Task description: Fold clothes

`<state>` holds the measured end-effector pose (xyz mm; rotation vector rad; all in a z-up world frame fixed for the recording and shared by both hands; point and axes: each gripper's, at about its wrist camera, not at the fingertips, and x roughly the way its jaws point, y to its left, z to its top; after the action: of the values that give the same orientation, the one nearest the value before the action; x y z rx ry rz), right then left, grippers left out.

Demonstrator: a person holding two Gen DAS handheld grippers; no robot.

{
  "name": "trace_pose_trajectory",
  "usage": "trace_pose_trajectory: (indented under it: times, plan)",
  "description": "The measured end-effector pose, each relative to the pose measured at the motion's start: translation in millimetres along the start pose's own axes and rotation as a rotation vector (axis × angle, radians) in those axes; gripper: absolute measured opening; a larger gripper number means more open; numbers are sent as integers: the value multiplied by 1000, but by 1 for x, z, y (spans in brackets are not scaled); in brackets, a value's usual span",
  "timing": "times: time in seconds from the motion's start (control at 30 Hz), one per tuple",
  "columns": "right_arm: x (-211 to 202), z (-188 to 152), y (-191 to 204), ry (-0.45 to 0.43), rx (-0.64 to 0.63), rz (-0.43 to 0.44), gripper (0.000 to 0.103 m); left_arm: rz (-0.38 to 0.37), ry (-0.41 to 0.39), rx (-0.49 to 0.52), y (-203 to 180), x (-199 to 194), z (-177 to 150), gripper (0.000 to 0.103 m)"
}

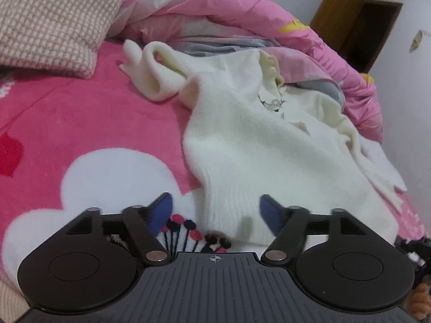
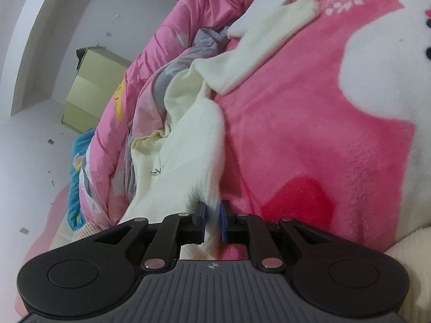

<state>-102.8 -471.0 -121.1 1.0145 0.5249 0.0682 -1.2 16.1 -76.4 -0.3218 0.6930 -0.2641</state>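
A cream fuzzy sweater [image 1: 242,140] lies spread on the pink bed blanket [image 1: 80,113], its ribbed hem nearest me and one sleeve [image 1: 153,67] folded at the far left. My left gripper [image 1: 215,210] stands open over the hem; the ribbed edge lies between its blue pads [image 1: 161,210] without being pressed. In the right wrist view, my right gripper [image 2: 212,219] is shut on an edge of the sweater [image 2: 194,145]. The cloth runs away from the gripper toward another sleeve [image 2: 258,45] lying on the blanket [image 2: 309,123].
A checked pillow [image 1: 54,18] sits at the far left of the bed. A pink quilt [image 1: 215,13] is bunched along the far side behind the sweater. A wooden cabinet [image 1: 355,18] stands by the white wall, and a pale box [image 2: 91,91] rests on the floor.
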Motion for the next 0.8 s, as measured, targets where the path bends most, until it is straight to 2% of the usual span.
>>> trace_pose_trajectory:
  times: [0.13, 0.23, 0.5, 0.8]
  plan:
    - [1, 1, -1, 5, 8, 13, 13, 44, 20, 56, -8, 5, -3, 96]
    - [1, 1, -1, 7, 2, 13, 14, 79, 36, 121, -17, 9, -7, 102]
    - [1, 0, 0, 8, -14, 6, 15, 174, 85, 272, -35, 18, -19, 103]
    - [2, 1, 0, 9, -21, 3, 15, 188, 93, 281, -36, 18, -21, 103]
